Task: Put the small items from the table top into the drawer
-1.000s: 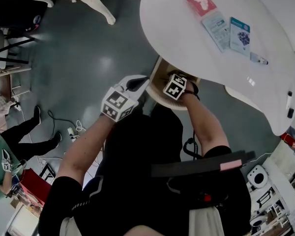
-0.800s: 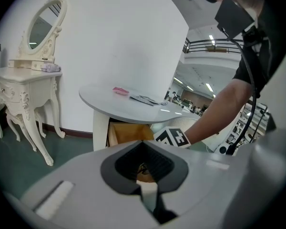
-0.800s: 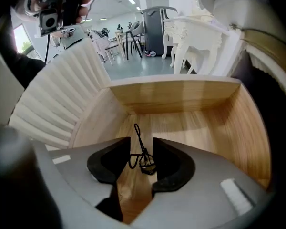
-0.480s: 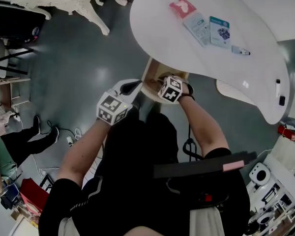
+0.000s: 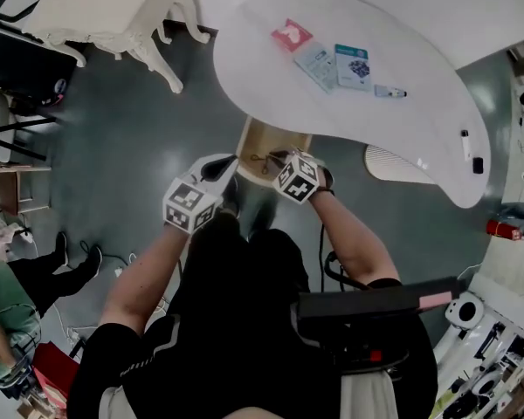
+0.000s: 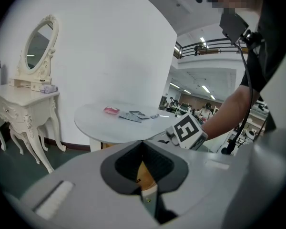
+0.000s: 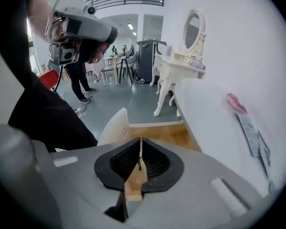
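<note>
Cream dressing table [image 5: 105,7], carved legs, on grey floor [image 5: 157,112]. Oval mirror [image 6: 38,44] upright at its back edge. Black chair [image 5: 22,59] just beside. Bystander [image 5: 17,308], green top, dark trousers; cable [image 5: 122,256] on floor near shoes.

A round white table [image 5: 419,120] is standing before the person, with an open light wooden drawer [image 5: 262,138] sticking out from under its near edge. A pink flat packet [image 5: 291,35], two printed cards [image 5: 315,59] and a small capped tube [image 5: 390,92] are lying in a row, left to right, on the table's far side. An ornate cream dressing table [image 5: 113,16] is standing well apart, to the left.
</note>
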Tool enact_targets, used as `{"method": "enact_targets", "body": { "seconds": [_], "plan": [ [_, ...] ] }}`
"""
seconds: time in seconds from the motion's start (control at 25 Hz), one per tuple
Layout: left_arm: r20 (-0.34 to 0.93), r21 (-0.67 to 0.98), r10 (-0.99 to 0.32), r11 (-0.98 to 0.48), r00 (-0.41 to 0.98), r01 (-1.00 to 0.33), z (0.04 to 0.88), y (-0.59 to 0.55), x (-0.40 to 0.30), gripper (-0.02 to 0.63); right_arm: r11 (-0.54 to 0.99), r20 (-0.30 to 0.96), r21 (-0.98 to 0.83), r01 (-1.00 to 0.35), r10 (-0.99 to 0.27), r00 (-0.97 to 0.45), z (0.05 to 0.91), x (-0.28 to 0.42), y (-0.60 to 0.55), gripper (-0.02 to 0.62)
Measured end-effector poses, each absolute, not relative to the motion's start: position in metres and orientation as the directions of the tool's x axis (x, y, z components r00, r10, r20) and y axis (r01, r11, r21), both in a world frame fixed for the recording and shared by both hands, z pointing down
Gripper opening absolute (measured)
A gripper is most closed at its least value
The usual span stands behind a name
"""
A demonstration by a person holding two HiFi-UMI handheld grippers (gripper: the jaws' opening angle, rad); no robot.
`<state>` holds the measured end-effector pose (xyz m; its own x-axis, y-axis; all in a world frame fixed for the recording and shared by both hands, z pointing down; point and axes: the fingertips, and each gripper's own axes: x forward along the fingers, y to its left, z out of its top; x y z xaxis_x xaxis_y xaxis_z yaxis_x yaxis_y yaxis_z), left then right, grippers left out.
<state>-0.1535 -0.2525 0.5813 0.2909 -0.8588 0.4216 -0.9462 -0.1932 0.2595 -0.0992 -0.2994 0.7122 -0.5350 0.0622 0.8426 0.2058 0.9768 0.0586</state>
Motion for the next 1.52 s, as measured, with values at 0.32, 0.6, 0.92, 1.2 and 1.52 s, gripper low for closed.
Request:
{"method": "enact_targets", "body": {
  "seconds": [0.32, 0.6, 0.92, 1.2, 1.52],
  "plan": [
    [0.363, 0.234, -0.891, -0.196, 0.272, -0.952, 0.547, -0.252, -0.144, 0.000, 0.996, 0.748, 0.065, 0.057, -0.010, -0.664, 0.650, -0.089, -0.303, 0.003],
    [0.298, 0.210, -0.917, -0.210, 0.267, -0.955, 0.515, -0.257, -0.132, 0.000, 0.998, 0.629, 0.049, -0.028, -0.052, -0.775, 0.594, -0.087, -0.306, 0.003],
    [0.248, 0.180, -0.933, -0.220, 0.260, -0.959, 0.485, -0.246, -0.133, 0.000, 0.990, 0.487, 0.001, -0.139, -0.122, -0.865, 0.525, -0.089, -0.304, 0.003],
    [0.194, 0.160, -0.941, -0.250, 0.278, -0.955, 0.450, -0.233, -0.154, 0.000, 0.954, 0.343, -0.067, -0.291, -0.252, -0.905, 0.464, -0.095, -0.293, 0.003],
    [0.141, 0.142, -0.934, -0.308, 0.327, -0.941, 0.402, -0.220, -0.172, 0.000, 0.902, 0.219, -0.084, -0.424, -0.398, -0.891, 0.399, -0.092, -0.280, 0.002]
  ]
}}
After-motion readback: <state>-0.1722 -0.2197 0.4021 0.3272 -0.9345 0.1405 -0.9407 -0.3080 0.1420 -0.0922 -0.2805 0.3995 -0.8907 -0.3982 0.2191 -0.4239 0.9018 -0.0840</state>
